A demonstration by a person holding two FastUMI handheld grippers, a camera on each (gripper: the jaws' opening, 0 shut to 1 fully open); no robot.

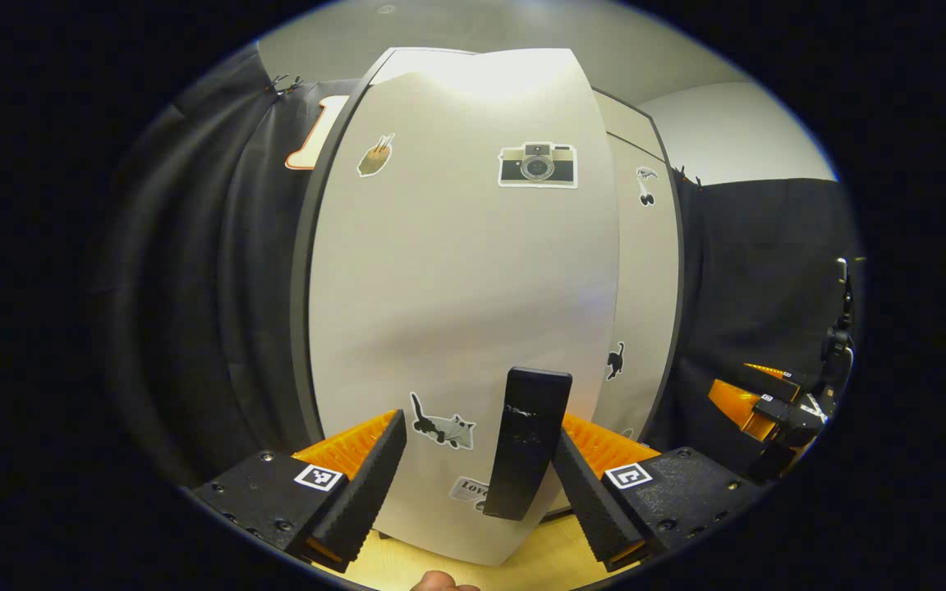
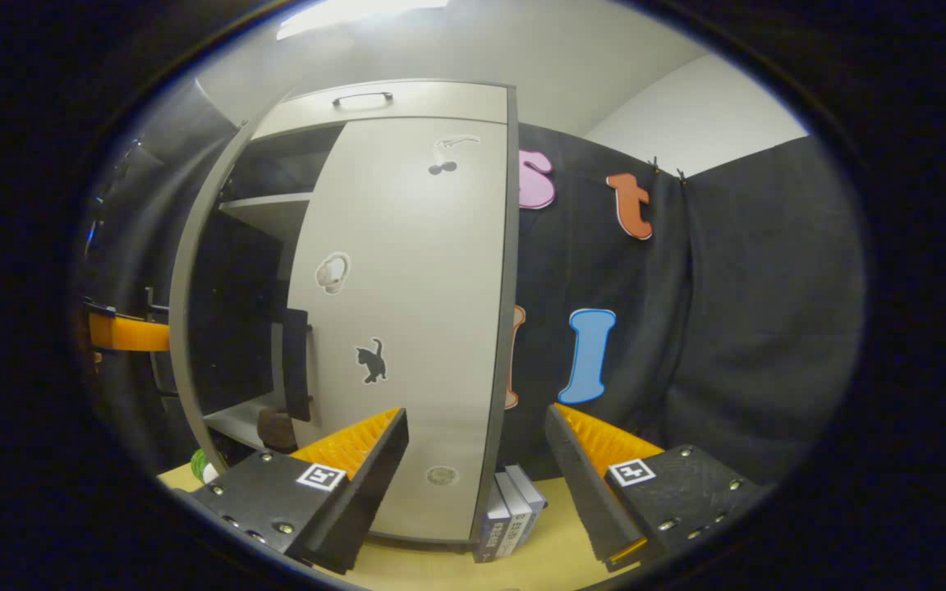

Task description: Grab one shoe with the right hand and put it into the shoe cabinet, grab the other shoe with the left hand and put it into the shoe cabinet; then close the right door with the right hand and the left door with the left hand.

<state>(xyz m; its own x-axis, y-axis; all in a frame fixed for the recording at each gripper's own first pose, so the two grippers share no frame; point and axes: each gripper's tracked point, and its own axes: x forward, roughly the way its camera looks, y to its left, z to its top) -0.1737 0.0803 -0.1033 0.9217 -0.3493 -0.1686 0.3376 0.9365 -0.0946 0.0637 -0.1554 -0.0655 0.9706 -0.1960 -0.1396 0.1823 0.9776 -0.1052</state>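
**Ana:** Closest to the lens, the left tool (image 1: 477,472) stands released, its jaws spread either side of the black handle (image 1: 527,443) on the left door (image 1: 456,279). Neither finger presses on that handle, from what I see; the door panel sits right in front of the tool, swung partly across the opening.

**Ben:** And the right tool (image 2: 477,472)?

**Ana:** Released too, gripping nothing, above the pale counter (image 2: 440,566). Just past it is the right door (image 2: 407,328), which looks shut or nearly so against the shoe cabinet (image 2: 407,98). A few books (image 2: 510,509) stand by the cabinet's foot.

**Ben:** Shoes?

**Ana:** In the right gripper view, one dark shoe (image 2: 276,427) sits on the lower shelf inside, behind the handle. I can't make out the second one. Farther left in that view, part of the left tool shows beyond the cabinet's edge.

**Ben:** So I'd judge the left door is the step in hand. Risks?

**Ana:** The push could glance off: with open jaws straddling the handle, a finger might catch it and twist the door rather than swing it. Pressing hard near the hinge side could rock the cabinet on the counter. And if the shoe pokes past the shelf edge, the door may bounce back ajar.
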